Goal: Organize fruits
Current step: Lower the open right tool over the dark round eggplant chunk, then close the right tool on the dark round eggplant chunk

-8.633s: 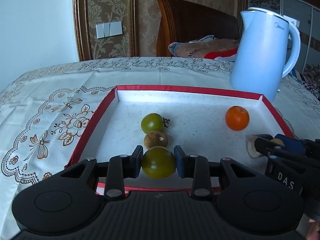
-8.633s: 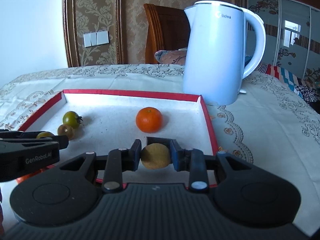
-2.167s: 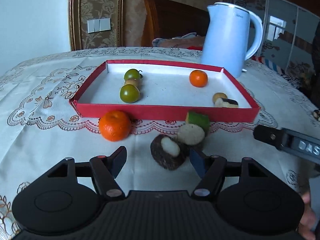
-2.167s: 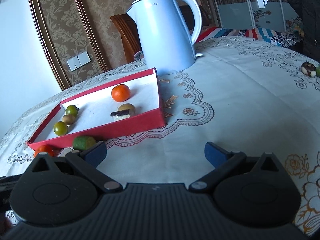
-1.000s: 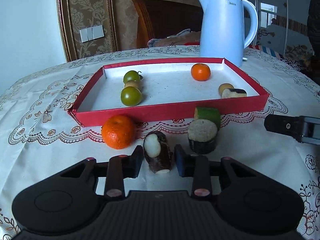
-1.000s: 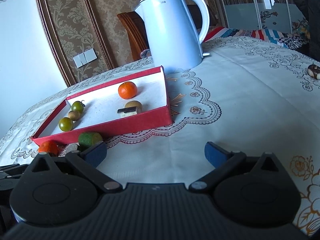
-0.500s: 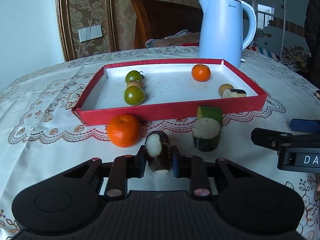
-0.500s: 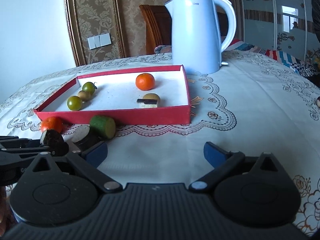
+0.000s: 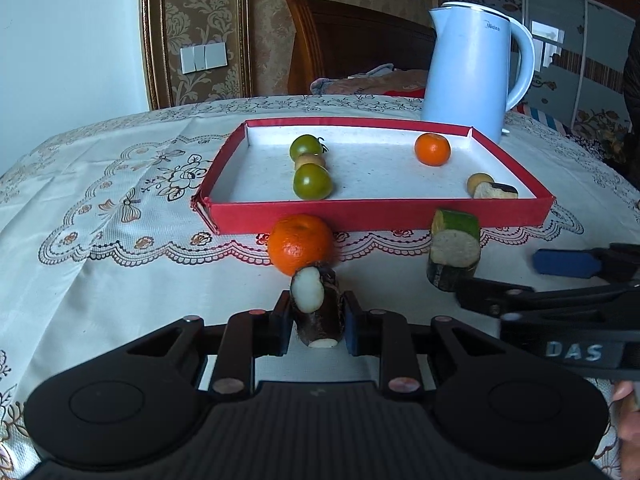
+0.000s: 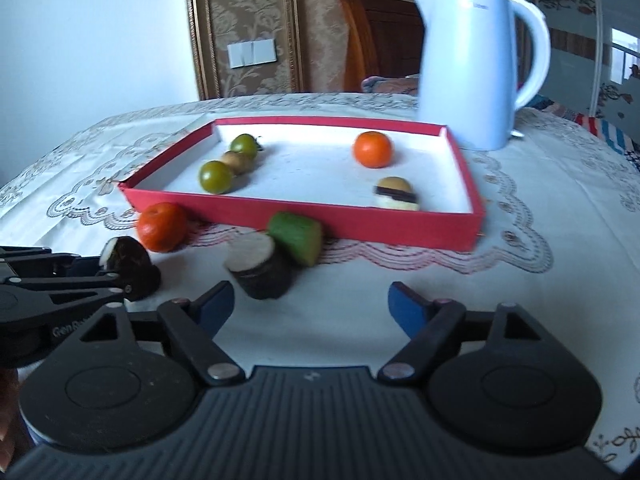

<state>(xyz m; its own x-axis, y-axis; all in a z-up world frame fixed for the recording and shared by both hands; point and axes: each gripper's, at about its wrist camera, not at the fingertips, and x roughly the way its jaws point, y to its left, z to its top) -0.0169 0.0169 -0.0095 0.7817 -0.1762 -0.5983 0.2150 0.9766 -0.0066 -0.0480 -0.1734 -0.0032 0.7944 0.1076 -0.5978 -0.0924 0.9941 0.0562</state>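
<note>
Your left gripper (image 9: pixel 315 322) is pinching the dark-skinned fruit piece (image 9: pixel 316 306) between its pads, just in front of the loose orange (image 9: pixel 301 243) and outside the red tray (image 9: pixel 376 214). It is looking stiff and light, with rough skin that should be gripping well, while the pale cut faces (likely moist) are probably slicker, so you are doing well to be squeezing across the skinned flanks. Your right gripper (image 10: pixel 310 306) is hanging spread wide and empty, aiming at the dark round chunk (image 10: pixel 260 266) that is touching the green piece (image 10: pixel 296 240) near the tray's front wall. That chunk is probably firm too; taking it across its dark sides is looking wiser than across the flat cut top.

Compared with half a second ago, your right gripper is sitting closer to the chunk and more squarely facing it, and its view is now blurring with motion. Your left grip on the fruit piece is unchanged, though the tool appears slightly raised.
</note>
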